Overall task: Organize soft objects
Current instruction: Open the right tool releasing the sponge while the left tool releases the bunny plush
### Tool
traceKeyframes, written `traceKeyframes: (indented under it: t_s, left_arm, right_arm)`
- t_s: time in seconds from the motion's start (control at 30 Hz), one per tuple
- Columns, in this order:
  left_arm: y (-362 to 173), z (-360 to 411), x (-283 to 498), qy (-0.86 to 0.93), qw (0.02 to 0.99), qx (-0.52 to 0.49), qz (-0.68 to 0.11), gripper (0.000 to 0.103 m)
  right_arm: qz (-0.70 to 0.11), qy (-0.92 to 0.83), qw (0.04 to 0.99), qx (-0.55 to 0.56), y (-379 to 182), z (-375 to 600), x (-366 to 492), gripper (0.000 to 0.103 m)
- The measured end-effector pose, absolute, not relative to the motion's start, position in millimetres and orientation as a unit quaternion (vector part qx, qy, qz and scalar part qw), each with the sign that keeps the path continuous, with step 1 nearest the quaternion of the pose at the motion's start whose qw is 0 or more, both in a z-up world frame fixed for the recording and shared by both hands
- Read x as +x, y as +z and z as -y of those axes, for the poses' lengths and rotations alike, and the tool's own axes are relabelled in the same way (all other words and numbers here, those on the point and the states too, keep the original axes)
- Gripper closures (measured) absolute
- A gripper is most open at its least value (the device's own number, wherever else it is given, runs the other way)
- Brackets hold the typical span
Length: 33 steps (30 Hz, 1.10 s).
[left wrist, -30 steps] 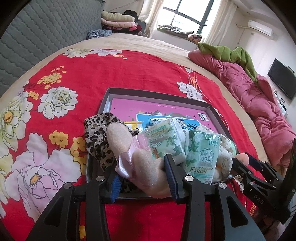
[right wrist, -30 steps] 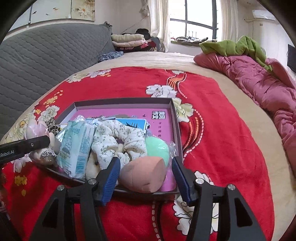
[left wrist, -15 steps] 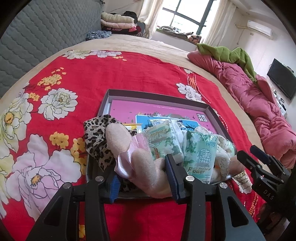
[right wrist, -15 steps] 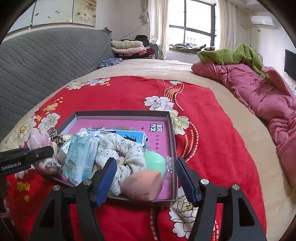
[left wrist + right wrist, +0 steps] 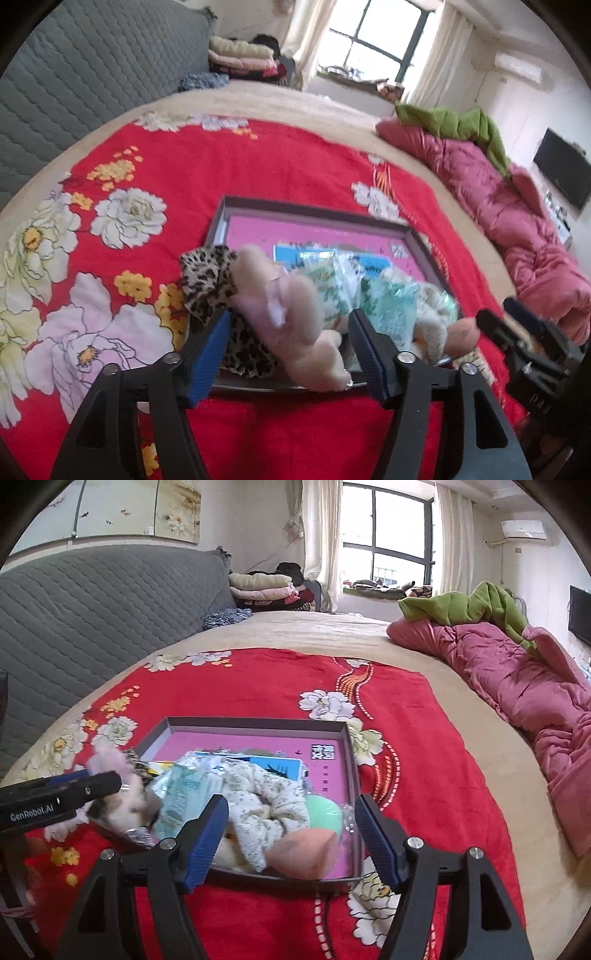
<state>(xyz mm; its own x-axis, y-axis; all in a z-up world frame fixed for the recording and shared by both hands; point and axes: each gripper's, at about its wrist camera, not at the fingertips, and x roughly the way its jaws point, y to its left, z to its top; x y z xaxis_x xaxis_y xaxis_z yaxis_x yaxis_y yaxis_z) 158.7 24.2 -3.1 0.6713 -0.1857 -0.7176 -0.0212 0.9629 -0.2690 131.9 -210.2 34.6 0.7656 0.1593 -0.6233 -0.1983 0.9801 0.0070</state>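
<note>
Left gripper: jaws just opened wide, pads clear of plush toy lying between them. Plush at tray's near-left corner, long axis running from leopard-print cloth at left edge down toward near rim, one end overhanging it. Tissue packs mid-tray along near side. Floral scrunchie, then peach sponge and green sponge at near-right corner. Right gripper: jaws just opening, wide, nothing held, hovering over near rim. Tray sits on red floral blanket.
</note>
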Motion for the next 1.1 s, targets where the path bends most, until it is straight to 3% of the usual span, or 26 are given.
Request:
traceKeyframes:
  t_s: [0.5,1.1]
  left_arm:
    - [52.0,-38.3,105.7,-0.012,0.944,-0.110,-0.310,0.025]
    - [90.3,-18.6,45.4,0.047,0.942,-0.092,-0.319,0.025]
  right_arm:
    - [-0.302,0.114,0.946,-0.013,61.6,201.3,106.4,0.032]
    - [-0.275,0.104,0.956,0.002,89.0,203.1,58.3,0.032]
